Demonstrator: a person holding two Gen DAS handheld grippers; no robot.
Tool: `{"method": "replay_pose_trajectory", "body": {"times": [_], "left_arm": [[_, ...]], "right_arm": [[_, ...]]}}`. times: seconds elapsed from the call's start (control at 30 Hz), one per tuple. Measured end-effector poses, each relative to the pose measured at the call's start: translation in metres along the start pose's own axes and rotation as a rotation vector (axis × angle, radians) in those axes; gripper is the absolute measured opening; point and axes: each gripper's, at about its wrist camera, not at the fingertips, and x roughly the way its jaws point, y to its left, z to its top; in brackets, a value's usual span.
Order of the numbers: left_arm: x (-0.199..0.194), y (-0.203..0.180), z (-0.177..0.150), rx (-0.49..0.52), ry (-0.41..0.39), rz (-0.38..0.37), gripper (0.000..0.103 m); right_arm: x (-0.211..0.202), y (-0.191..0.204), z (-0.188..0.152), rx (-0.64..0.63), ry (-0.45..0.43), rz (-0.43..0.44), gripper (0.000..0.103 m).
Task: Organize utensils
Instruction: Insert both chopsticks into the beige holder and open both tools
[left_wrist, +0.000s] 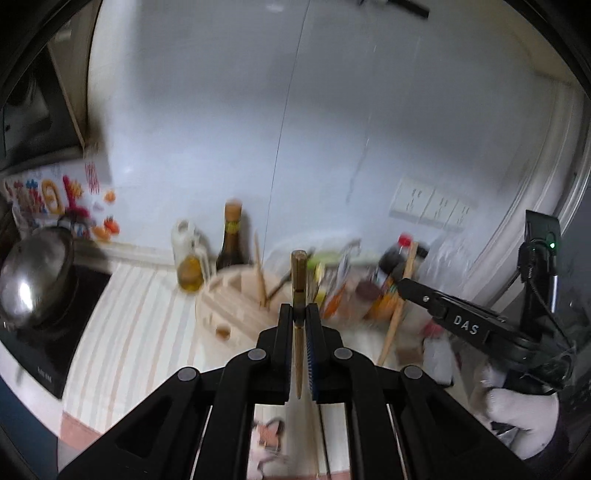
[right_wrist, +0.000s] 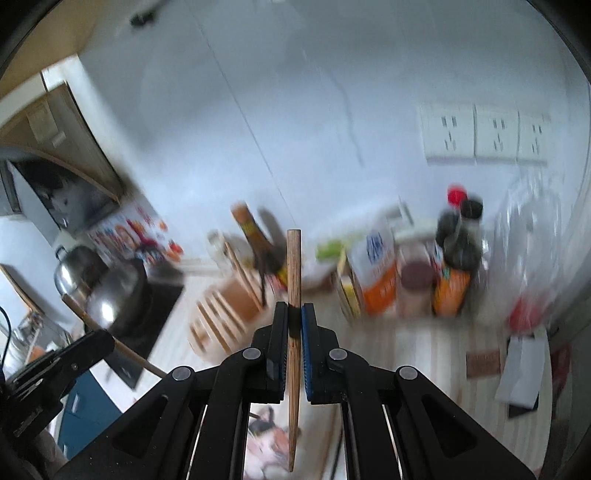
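My left gripper (left_wrist: 298, 308) is shut on a brown chopstick (left_wrist: 297, 280) with a gold band, held upright above the counter. My right gripper (right_wrist: 294, 308) is shut on a plain wooden chopstick (right_wrist: 294, 273), also held upright. The right gripper also shows in the left wrist view (left_wrist: 402, 286) at the right, with its chopstick (left_wrist: 397, 314) slanting down. The left gripper shows in the right wrist view (right_wrist: 92, 343) at the lower left, with its chopstick (right_wrist: 122, 349). A wooden utensil holder (left_wrist: 236, 299) with several sticks in it stands ahead on the counter; it also shows in the right wrist view (right_wrist: 229, 310).
A steel pot (left_wrist: 33, 273) sits on a black cooktop (left_wrist: 51, 343) at the left. Oil and sauce bottles (left_wrist: 231, 236) stand by the wall. Seasoning packets and jars (right_wrist: 406, 280) crowd the back right. Wall sockets (right_wrist: 484, 133) are above them. Both views are blurred.
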Motion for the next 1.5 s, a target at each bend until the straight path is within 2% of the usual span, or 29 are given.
{"method": "replay_pose_trajectory", "body": {"times": [0.17,0.27,0.53,0.7,0.97,1.07,1.37,1.5], "left_arm": [[-0.008,-0.004,0.049,0.04,-0.089,0.013,0.004],[-0.002,0.001,0.074,0.046,-0.114,0.032,0.004],[0.056,0.031,0.108,0.027,-0.074,0.103,0.004],[0.1,0.055,0.107,-0.005,-0.006,0.113,0.004],[0.153,0.075,0.091,-0.047,0.105,0.081,0.004],[0.161,0.075,0.087,-0.048,0.123,0.077,0.004],[0.176,0.076,0.086,-0.055,0.148,0.049,0.005],[0.175,0.077,0.083,-0.069,0.167,0.023,0.006]], "right_arm": [[-0.009,0.017,0.046,-0.002,-0.09,0.02,0.007],[-0.005,0.029,0.071,-0.003,-0.136,0.022,0.007],[0.048,0.054,0.106,0.005,-0.19,-0.002,0.007],[0.086,0.061,0.103,-0.04,-0.204,-0.045,0.007],[0.114,0.063,0.08,-0.085,-0.192,-0.05,0.007],[0.118,0.063,0.074,-0.1,-0.188,-0.051,0.007],[0.117,0.072,0.057,-0.187,-0.277,-0.082,0.007],[0.121,0.074,0.052,-0.21,-0.229,-0.066,0.008]]}}
